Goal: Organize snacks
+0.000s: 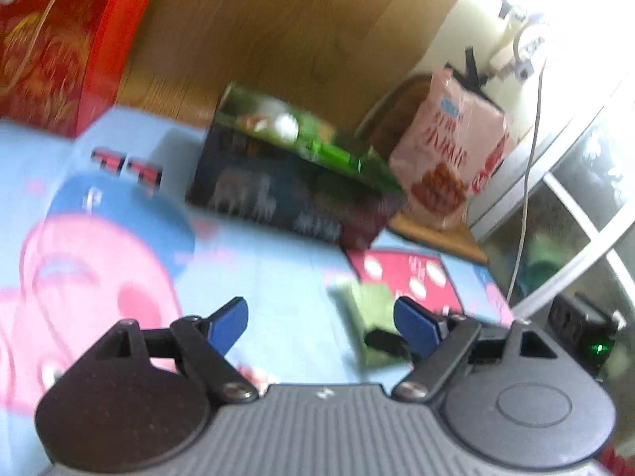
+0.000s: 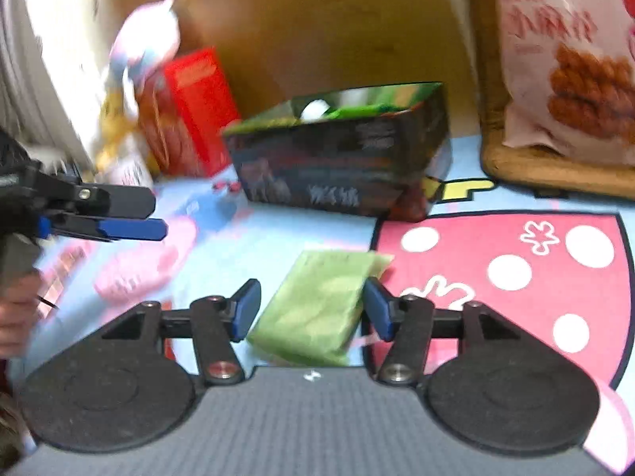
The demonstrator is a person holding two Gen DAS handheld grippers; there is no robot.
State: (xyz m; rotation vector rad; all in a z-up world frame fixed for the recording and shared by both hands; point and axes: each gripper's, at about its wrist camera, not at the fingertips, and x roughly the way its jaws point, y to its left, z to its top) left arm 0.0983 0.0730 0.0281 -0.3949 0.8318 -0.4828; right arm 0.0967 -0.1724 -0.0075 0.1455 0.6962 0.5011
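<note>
Soft cartoon-printed cloth [image 2: 496,238] carries a flat green packet [image 2: 317,309] between the spread right gripper [image 2: 311,311], a dark open box [image 2: 345,158] of snacks at 12 o'clock, while the left gripper [image 1: 321,327] hangs released.

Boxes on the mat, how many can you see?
2. The dark box, open on top, sits mid-mat; the red box stands behind it to the left. More may be hidden.

a light-blue cartoon-print mat [image 2: 278,234] carries everything — pink figures on one side, a red white-dotted patch [image 2: 516,269] on the other. directly on it lie a flat green packet [image 2: 317,309], a dark open box [image 2: 341,166] and a red carton [image 2: 194,115] near the wooden panel [image 2: 317,20]. a woven tray [image 2: 528,166] sits at the mat's edge — blur hides finer detail.
</note>
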